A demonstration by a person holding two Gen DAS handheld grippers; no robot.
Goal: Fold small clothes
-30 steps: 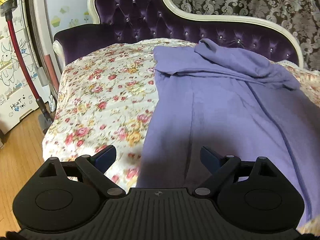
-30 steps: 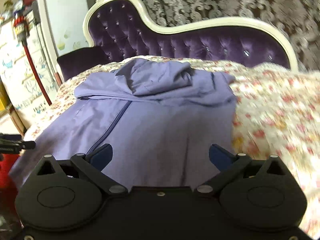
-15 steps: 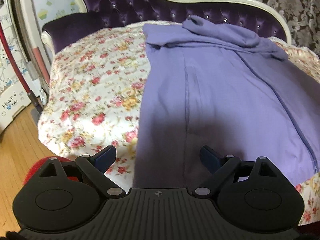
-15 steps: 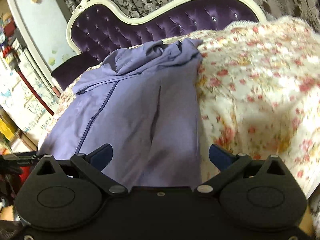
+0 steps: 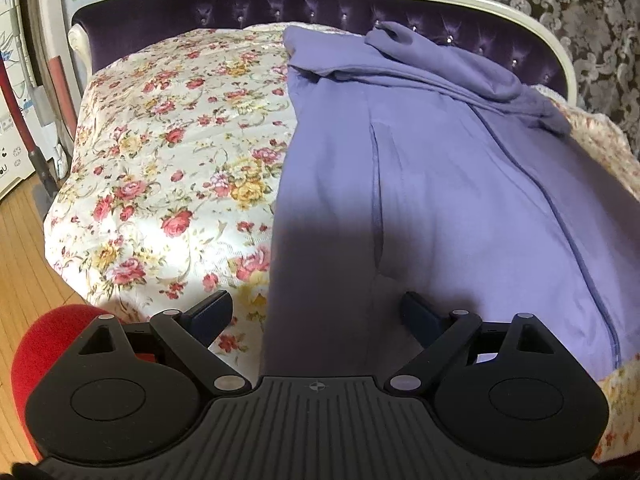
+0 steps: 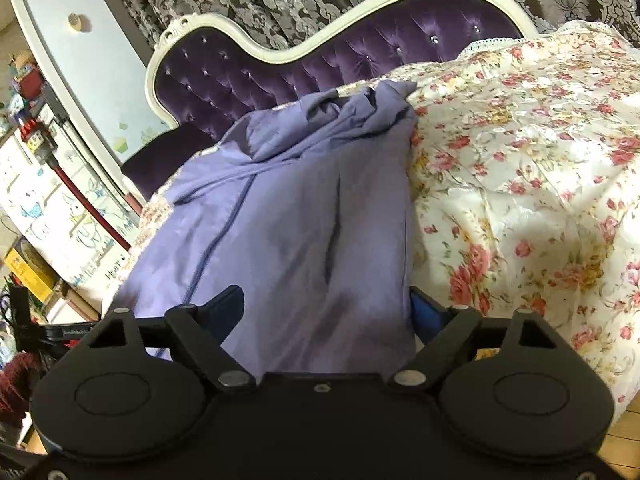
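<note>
Lilac zip-front cotton hoodie [image 5: 440, 184] flat on floral quilt [image 5: 168, 152], ready for folding. L gripper [image 5: 316, 312] agape over hem corner; R gripper [image 6: 326, 304] closing round other corner, no pinch yet.

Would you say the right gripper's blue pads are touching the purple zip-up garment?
Cannot tell: in the right wrist view the closing right gripper straddles the purple garment's near corner, pads at cloth's edge.

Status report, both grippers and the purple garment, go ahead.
Left gripper open at purple garment's hem corner. Right gripper closing around opposite corner. Nothing in the way.

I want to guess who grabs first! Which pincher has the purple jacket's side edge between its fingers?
The left gripper: the purple zip-up jacket's side edge runs between its fingers, flowery bedspread alongside.
</note>
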